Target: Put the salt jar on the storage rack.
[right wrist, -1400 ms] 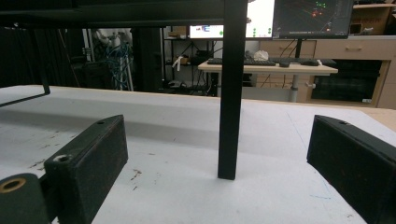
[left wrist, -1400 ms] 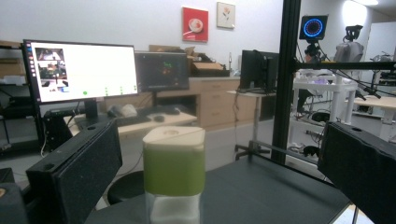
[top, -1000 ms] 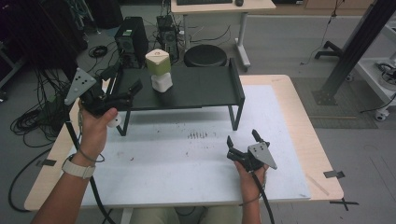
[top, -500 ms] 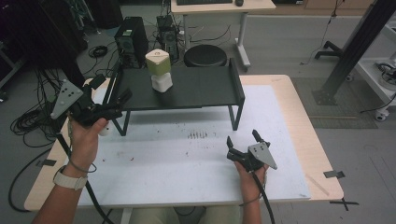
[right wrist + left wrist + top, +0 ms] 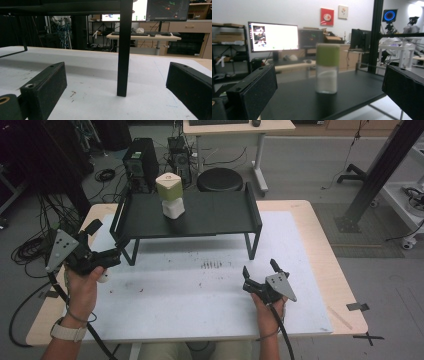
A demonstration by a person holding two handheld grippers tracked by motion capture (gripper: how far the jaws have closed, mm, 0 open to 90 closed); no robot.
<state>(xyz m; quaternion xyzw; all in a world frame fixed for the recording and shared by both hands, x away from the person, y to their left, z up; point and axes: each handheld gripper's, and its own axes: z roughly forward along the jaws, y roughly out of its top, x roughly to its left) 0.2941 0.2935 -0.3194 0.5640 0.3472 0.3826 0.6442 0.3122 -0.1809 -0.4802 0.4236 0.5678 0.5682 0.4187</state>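
Bottle [image 5: 170,195], green cap over a white body, stands upright on the black shelf [image 5: 215,217], left of its middle and apart from the side rails. The shelf rests on the white desk [image 5: 200,290]. The left gripper [image 5: 102,242] hangs off the shelf's left end, raised to about shelf height, its jaws spread wide and holding nothing; in the left gripper view the bottle [image 5: 327,68] sits between the two jaws but well beyond them. The right gripper [image 5: 260,272] lies low on the desk in front of the shelf's right leg [image 5: 124,50], jaws likewise released and empty, and seems to take no part in the reach.

The step in hand appears to be the approach for a grasp. To do it well, the left gripper should travel level over the shelf top, clear of the left rail, keeping the bottle centred in the gap. The jaws should close on the white body below the cap, squarely and slowly, since a glancing touch could tip so tall and narrow a thing.
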